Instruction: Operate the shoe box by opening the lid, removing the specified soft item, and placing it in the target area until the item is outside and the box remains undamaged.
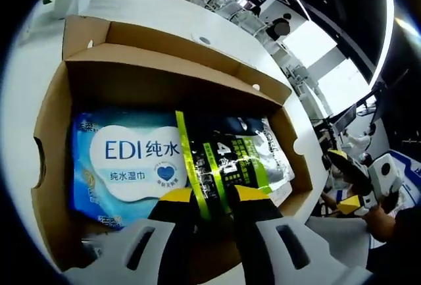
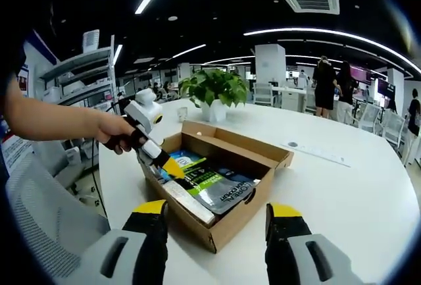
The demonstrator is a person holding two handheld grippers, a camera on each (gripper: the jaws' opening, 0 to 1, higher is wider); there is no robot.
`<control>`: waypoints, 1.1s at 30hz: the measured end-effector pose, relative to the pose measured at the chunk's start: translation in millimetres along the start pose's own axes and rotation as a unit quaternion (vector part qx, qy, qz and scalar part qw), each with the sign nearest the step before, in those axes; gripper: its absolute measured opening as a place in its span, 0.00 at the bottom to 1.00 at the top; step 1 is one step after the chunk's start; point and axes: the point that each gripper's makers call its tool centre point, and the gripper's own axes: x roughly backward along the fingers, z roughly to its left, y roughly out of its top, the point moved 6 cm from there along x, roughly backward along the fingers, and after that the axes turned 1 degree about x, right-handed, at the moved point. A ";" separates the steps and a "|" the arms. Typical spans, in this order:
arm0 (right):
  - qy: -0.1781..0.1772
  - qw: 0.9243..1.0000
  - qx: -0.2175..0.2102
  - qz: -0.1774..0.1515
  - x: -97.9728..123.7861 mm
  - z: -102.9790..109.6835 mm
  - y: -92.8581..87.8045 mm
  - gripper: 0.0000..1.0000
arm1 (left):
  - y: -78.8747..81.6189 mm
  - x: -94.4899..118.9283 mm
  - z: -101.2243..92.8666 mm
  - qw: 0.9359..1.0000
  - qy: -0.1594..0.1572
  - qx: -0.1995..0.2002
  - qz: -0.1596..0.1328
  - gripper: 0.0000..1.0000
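On white round table (image 2: 342, 186) | open shoe box (image 2: 217, 166) holds dark green-striped pouch (image 1: 230, 160), pinched by left gripper (image 1: 209, 196) | right gripper (image 2: 217, 216) jaws apart, hovering nearby | potted plant (image 2: 214, 91), office lit overhead.

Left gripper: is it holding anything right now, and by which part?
The left gripper is shut on the dark packet with green stripes inside the open shoe box, pinching its near edge. The right gripper holds nothing.

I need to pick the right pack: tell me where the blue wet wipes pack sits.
In the left gripper view, the blue wet wipes pack lies flat inside the open shoe box, against its left wall, its right edge tucked under the dark green-striped pouch the left gripper is closing on.
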 end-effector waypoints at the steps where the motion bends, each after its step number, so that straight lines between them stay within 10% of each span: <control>1: 0.000 1.000 0.000 0.000 0.1 -0.1 0.0 0.57 | 0.2 0.4 -0.1 1.000 0.000 0.000 -0.002 0.16; 33: 0.015 1.000 0.019 -0.007 -19.0 7.7 9.8 0.55 | 11.8 31.8 -18.7 0.997 0.005 0.018 -0.069 0.00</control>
